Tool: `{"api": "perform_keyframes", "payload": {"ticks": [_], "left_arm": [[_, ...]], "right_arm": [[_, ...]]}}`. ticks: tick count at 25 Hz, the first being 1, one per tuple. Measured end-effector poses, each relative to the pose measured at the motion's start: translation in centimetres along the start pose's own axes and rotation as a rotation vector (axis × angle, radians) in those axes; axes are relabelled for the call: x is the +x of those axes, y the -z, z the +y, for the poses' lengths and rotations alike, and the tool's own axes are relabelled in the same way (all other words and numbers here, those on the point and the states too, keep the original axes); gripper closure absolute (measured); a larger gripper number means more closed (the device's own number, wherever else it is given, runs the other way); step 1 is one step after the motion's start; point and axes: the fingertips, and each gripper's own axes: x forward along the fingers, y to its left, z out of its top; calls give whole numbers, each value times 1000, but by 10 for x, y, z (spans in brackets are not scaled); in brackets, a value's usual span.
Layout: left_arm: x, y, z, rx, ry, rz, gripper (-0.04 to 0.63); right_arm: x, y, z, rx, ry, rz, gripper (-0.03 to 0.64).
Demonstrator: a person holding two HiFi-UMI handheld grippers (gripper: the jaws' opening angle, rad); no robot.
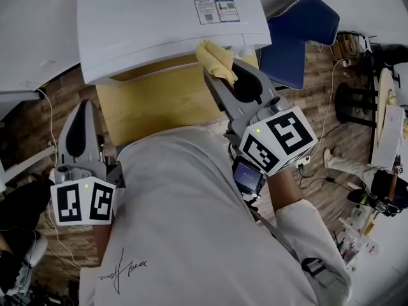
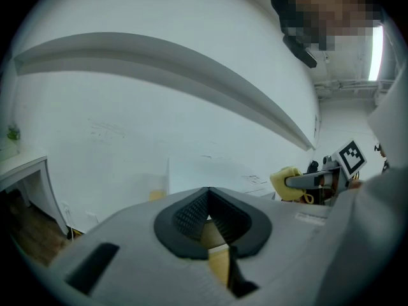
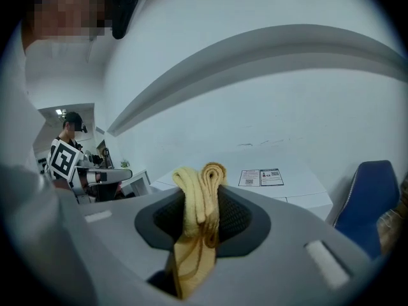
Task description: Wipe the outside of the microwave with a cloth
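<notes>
Wood floor (image 1: 29, 116) | white microwave (image 1: 159, 18) | right gripper (image 1: 223, 80) jaws clamped on yellow cloth (image 1: 215, 57) | left gripper (image 1: 82, 107) jaws together, empty

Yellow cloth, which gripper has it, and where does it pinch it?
The right gripper pinches the yellow cloth across its bunched folds; a folded end pokes past the jaws. The left gripper, shut, holds nothing.

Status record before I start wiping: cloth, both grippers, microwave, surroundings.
cloth: yellow, folded, at the near edge of the microwave; contact unclear
right gripper: shut on cloth
left gripper: jaws together, nothing between them, held low and off the microwave
microwave: white, on a wooden table
nearby: blue chair to the right
</notes>
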Motion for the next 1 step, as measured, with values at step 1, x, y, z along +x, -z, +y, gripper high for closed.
{"api": "perform_keyframes", "payload": {"ticks": [1], "left_arm": [[1,2,-1,3,0,5,604]], "right_arm": [[0,0,-1,-5,-2,-4,512]]}}
